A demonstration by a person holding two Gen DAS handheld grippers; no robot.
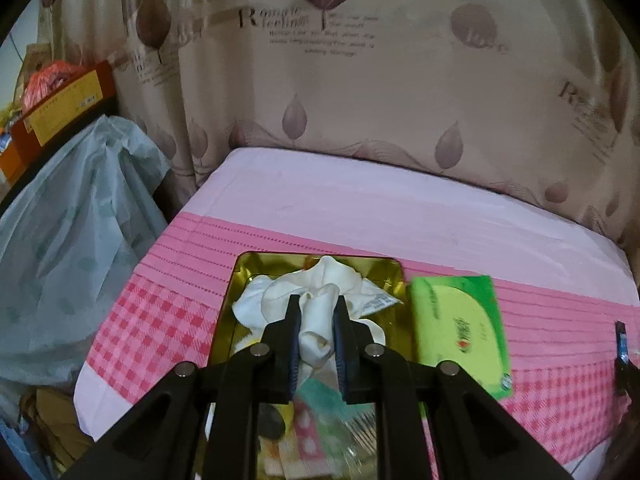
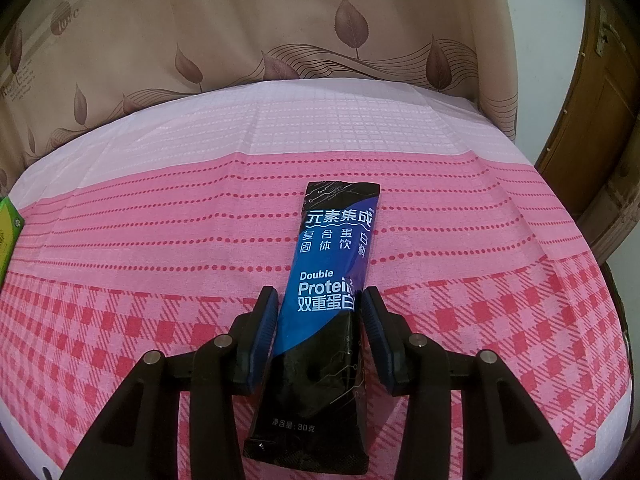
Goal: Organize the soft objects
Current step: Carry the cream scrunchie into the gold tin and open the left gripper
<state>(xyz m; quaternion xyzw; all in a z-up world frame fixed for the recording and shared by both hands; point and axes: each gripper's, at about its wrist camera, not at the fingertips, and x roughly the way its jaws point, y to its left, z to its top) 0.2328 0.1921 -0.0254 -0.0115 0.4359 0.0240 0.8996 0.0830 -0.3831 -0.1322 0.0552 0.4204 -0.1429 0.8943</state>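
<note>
A crumpled white cloth [image 1: 316, 332] is pinched between the pads of my left gripper [image 1: 316, 304], which is shut on it above a gold tin tray [image 1: 244, 276]. More white fabric [image 1: 256, 300] and some pink and teal soft packs [image 1: 316, 420] lie in the tray. A green tissue pack [image 1: 460, 328] rests on the pink cloth just right of the tray. My right gripper [image 2: 320, 300] is shut on a long black and blue protein sachet [image 2: 336, 240], its pads against both long edges. The sachet points away over the checked cloth.
The pink checked tablecloth [image 2: 480, 320] covers a table backed by a beige leaf-print curtain [image 1: 360, 100]. A pale plastic bag [image 1: 72, 240] and boxes stand off the table's left side. A wooden door [image 2: 592, 140] is at the right. The green pack's corner [image 2: 6, 236] shows at the far left.
</note>
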